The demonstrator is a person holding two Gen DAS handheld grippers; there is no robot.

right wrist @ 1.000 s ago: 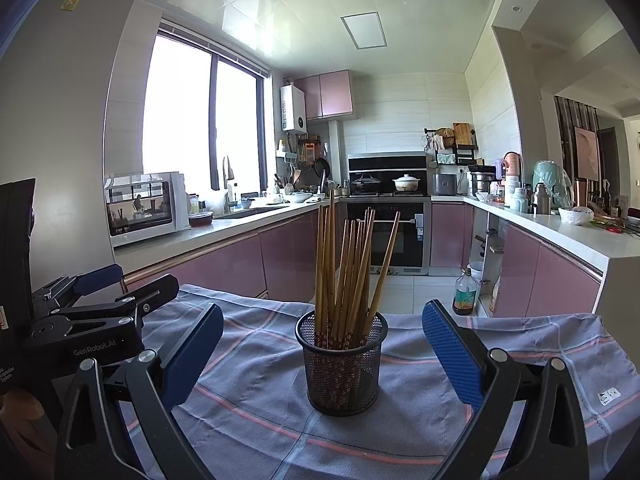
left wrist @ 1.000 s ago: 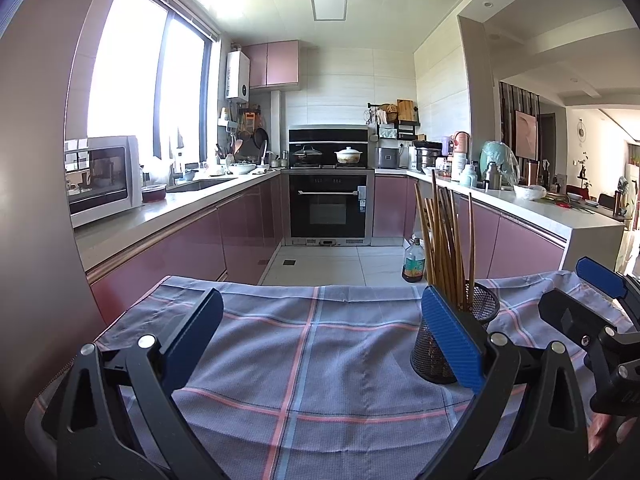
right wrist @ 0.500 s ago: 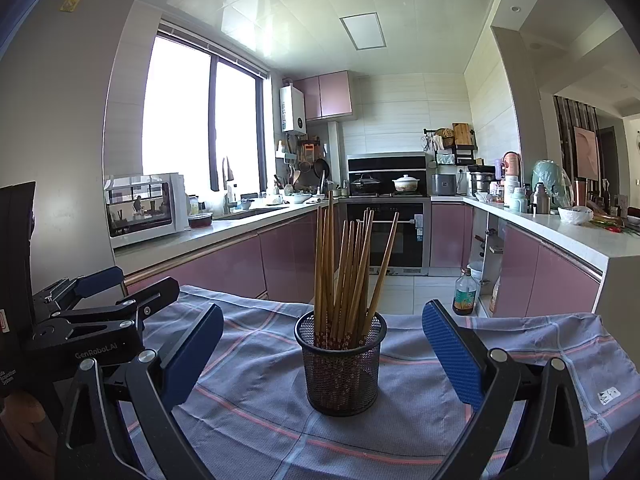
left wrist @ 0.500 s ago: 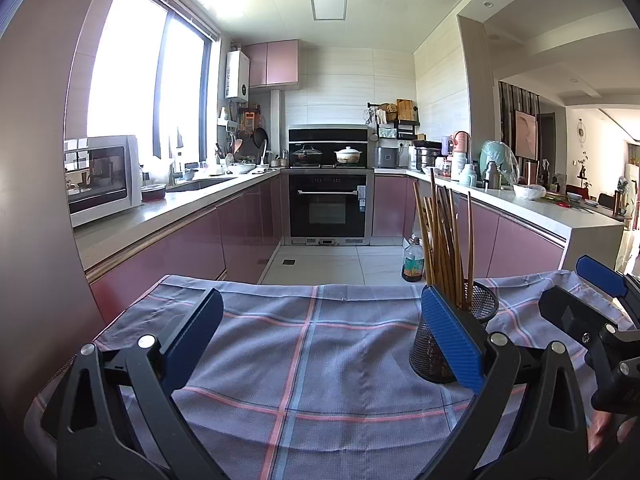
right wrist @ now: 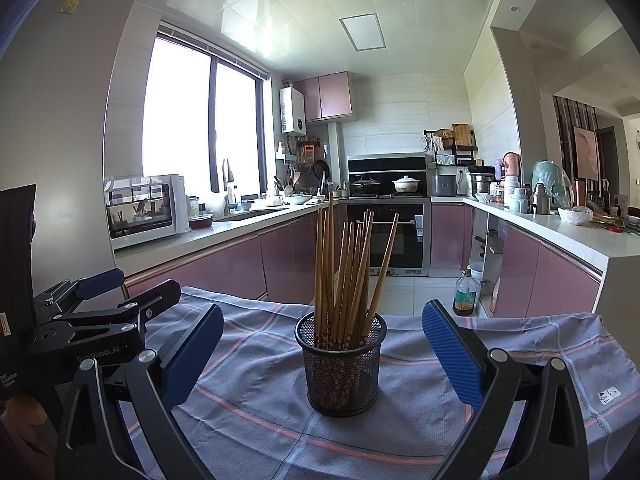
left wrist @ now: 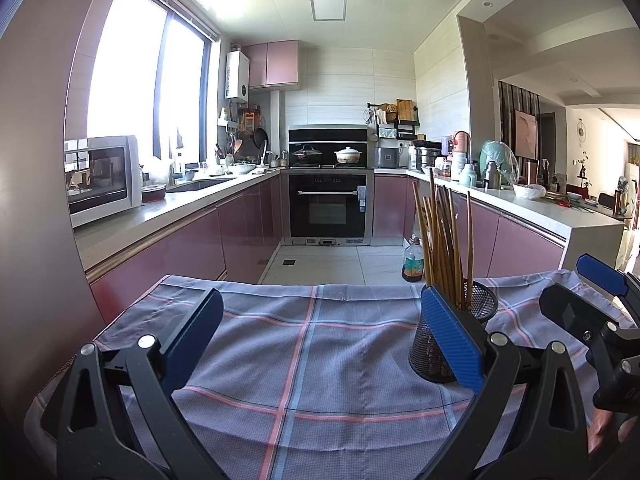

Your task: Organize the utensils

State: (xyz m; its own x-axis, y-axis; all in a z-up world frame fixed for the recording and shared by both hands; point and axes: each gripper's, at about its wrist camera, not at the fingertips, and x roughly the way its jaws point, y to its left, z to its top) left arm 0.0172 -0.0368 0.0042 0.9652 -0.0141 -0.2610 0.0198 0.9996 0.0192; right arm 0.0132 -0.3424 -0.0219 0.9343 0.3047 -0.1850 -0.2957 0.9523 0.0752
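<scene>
"GenRobot.AI" is reading out in pale letters on the black body of the left gripper [right wrist: 104, 300], which is showing at nine o'clock in the right wrist view. A small white tag [right wrist: 609, 395] with dark marks too small to read is sitting on the plaid tablecloth [right wrist: 256, 412] at four o'clock.

Dead centre in that view, the black mesh holder [right wrist: 341, 364] is standing upright on the cloth, packed with brown chopsticks [right wrist: 344, 268] fanning out above its rim. The right gripper [right wrist: 322, 354] is framing it with jaws spread wide, touching nothing.

The left wrist view is putting the holder at three o'clock, half hidden behind the blue right-hand pad [left wrist: 450, 342] of the left gripper [left wrist: 320, 340], which is gaping wide over bare cloth. Only the right view is showing the flower print on the chopsticks' lower ends.
</scene>
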